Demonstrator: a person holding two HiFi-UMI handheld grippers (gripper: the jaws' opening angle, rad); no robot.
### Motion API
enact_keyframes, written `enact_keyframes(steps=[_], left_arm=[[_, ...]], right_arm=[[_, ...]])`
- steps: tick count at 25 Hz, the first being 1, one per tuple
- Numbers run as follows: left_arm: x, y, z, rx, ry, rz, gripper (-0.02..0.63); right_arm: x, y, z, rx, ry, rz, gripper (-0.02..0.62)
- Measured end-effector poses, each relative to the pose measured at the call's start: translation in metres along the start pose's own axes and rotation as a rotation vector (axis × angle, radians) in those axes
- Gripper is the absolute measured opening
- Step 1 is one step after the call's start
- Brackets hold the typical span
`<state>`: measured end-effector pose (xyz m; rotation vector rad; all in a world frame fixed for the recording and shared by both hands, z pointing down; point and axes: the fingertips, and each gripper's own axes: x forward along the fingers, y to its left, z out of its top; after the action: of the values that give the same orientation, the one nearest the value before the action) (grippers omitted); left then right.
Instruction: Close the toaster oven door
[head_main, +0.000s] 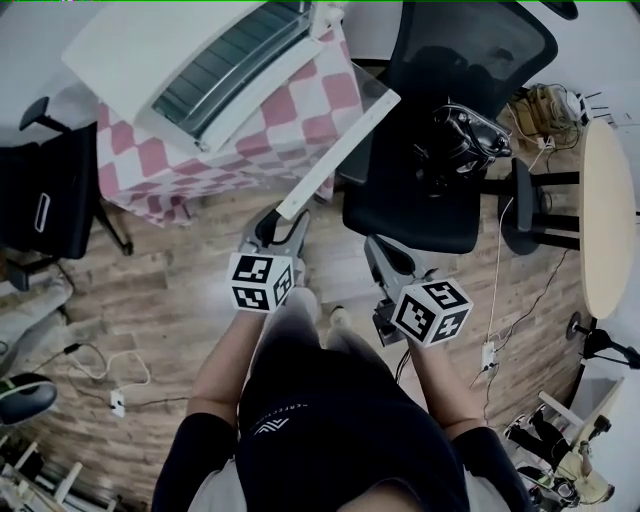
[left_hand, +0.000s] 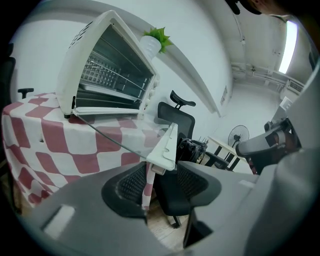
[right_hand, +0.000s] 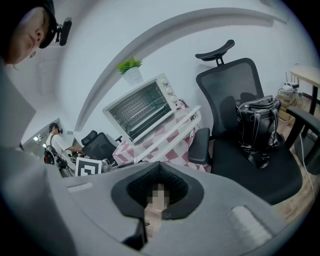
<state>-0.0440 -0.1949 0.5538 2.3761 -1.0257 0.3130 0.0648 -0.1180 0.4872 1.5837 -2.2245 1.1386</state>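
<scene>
Closest in, the grey left gripper (head_main: 277, 225) with its black-and-white marker cube has its jaws spread wide. They are at the near end of the long white handle bar (head_main: 340, 153) of the toaster oven's clear glass door (left_hand: 117, 132). In the left gripper view that end sits just above the gap between the jaws, and they do not pinch it. Whether it touches a jaw is unclear.

Beside it, the grey right gripper (head_main: 383, 250) has its jaw tips together on nothing and is apart from the door.

The door hangs fully open, lying flat out from the white toaster oven (head_main: 215, 55). The oven stands on a table draped in a red-and-white checked cloth (head_main: 150, 160).

To the right, a black mesh office chair (head_main: 420, 200) holds a black leather handbag (head_main: 465, 140).
</scene>
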Motion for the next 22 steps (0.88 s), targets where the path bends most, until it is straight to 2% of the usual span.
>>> enact_keyframes(steps=[10,15,22], left_arm=[[0.022,0.003,0.004,0.033,0.016,-0.069,0.208],[0.025,-0.002,0.006,0.06,0.006,-0.069,0.173],[0.019,-0.005,0.018,0.028,-0.05,-0.042,0.167]], right_arm=[[0.013,0.001,0.005,0.018,0.002,-0.042,0.002],[0.014,0.0,0.007,0.011,0.011,-0.039,0.002],[0.017,-0.002,0.022,-0.032,0.01,0.02,0.002]])
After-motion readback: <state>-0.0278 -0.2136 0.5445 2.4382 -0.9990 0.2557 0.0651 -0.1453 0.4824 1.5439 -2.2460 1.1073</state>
